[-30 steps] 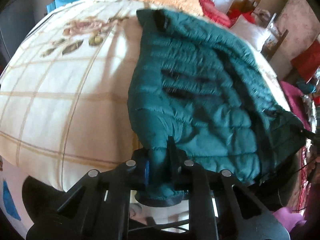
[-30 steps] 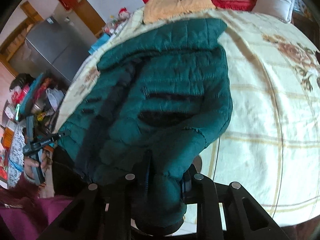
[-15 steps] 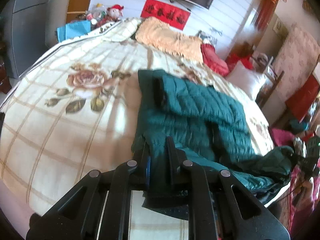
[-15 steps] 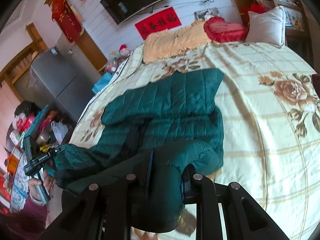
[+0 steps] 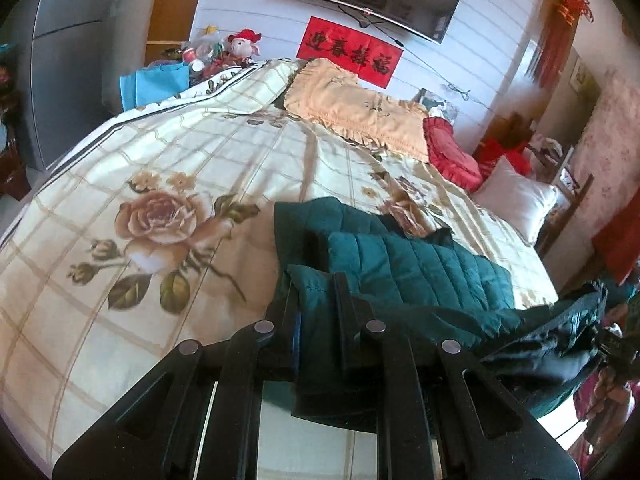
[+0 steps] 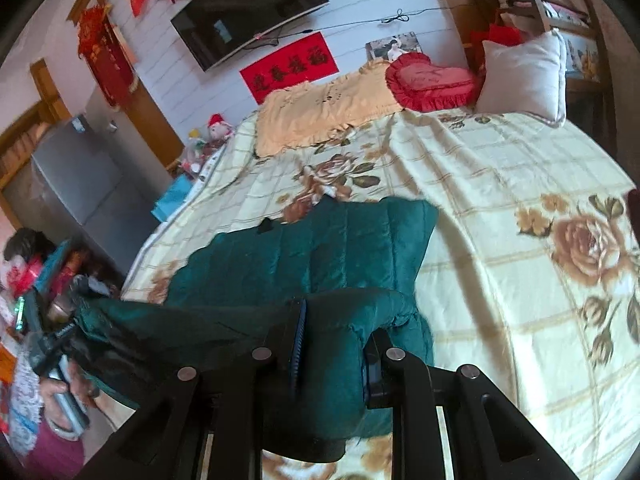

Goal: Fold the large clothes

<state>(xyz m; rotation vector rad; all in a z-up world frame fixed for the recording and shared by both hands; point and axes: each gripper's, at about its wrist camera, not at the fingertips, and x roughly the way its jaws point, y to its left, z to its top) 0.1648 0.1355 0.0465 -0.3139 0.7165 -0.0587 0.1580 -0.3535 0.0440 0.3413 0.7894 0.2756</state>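
Observation:
A dark green quilted puffer jacket [image 5: 416,268] lies on the floral bedspread [image 5: 168,184], its near edge lifted off the bed. My left gripper [image 5: 318,300] is shut on one corner of that edge. My right gripper [image 6: 334,332] is shut on the other corner, with the jacket [image 6: 320,248] bunched between its fingers. The lifted hem sags between the two grippers. In the right wrist view the left gripper [image 6: 56,340] shows at the far left, held in a hand. The far part of the jacket rests flat on the bed.
A peach blanket [image 5: 356,108], a red heart cushion [image 6: 432,80] and a white pillow [image 6: 524,68] lie at the head of the bed. A grey fridge [image 6: 80,184] and clutter stand at the left. A TV [image 6: 248,12] hangs on the wall.
Both grippers have lifted the jacket's near edge and carried it up and forward over the bed. The jacket now lies shorter, partly doubled, and more of the room shows.

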